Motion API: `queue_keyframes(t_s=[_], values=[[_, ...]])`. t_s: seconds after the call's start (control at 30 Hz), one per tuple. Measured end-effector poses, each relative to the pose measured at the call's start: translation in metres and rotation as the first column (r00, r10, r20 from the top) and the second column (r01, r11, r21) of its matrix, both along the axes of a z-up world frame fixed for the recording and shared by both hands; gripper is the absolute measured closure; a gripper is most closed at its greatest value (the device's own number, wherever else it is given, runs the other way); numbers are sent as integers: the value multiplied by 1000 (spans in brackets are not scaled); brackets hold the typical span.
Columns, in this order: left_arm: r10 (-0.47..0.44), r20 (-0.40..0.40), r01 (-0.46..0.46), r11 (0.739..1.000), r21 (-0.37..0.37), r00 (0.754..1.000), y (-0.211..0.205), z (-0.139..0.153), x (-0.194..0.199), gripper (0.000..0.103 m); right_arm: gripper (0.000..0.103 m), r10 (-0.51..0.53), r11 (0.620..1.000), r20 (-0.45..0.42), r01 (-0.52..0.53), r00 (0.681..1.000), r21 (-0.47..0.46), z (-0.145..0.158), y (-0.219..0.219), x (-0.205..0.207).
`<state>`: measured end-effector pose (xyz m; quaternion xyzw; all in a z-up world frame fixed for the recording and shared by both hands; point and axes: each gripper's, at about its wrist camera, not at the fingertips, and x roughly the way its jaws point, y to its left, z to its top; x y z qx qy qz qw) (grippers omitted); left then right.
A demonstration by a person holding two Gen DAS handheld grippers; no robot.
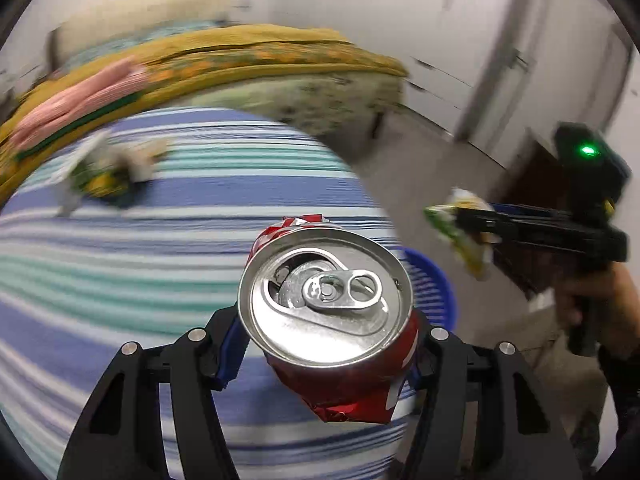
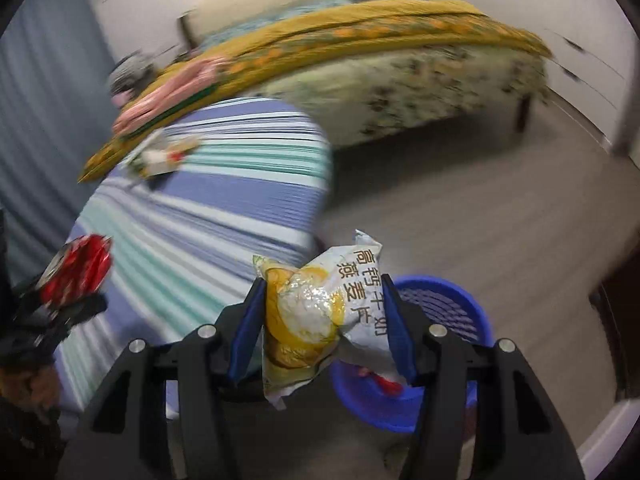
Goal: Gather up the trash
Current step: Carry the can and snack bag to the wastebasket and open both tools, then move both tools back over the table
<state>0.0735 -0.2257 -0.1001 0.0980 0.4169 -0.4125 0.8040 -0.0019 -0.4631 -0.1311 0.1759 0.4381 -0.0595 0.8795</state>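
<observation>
left gripper [image 1: 326, 354] is clamping the crushed red aluminium drink can [image 1: 328, 316] across its body, just below the silver lid; blue pads are pressing on either flank; the can is pointing lid-first along the fingers, out over the blue-and-teal striped bedsheet [image 1: 120, 280]; judging it empty and very light, walls thin and already dented, so it is likely yielding under squeeze rather than slipping; the rim is the stiffest band, so a hold just under it looks like the best one; creased foil edges at the base are looking sharp-ish.

far ahead-left of that gripper, a blurred crumpled wrapper pile [image 1: 108, 172] is lying on the sheet, not yet collected; too smeared to identify.

ahead-right and lower, the blue perforated plastic basket [image 2: 440, 312] is sitting on the floor beside the bed; something red is already lying inside.

right gripper [image 2: 324, 320] is pinching the white-and-yellow plastic snack packet [image 2: 312, 312] at mid-body, packet bulging between the pads; basket is directly beyond and below its fingertips; judging the film as soft, glossy, slippery, near weightless; it is deforming rather than resisting, so bunched material at the waist is giving the only secure bite; expecting it to flutter, not drop straight, on release.
</observation>
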Motion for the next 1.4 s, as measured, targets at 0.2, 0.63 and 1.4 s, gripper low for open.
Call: queue_keyframes(t_s=[0.2, 0.63, 1.4], values=[[-123, -37, 124, 992, 31, 992, -91, -14, -34, 43, 48, -136, 990, -33, 137, 990, 25, -37, -62, -28], [-224, -64, 232, 958, 170, 972, -208, -85, -53, 42, 48, -276, 954, -42, 279, 960, 110, -73, -124, -50], [-69, 54, 65, 995, 75, 996, -94, -44, -36, 7, 13, -246, 962, 53, 250, 968, -107, -50, -80, -41]])
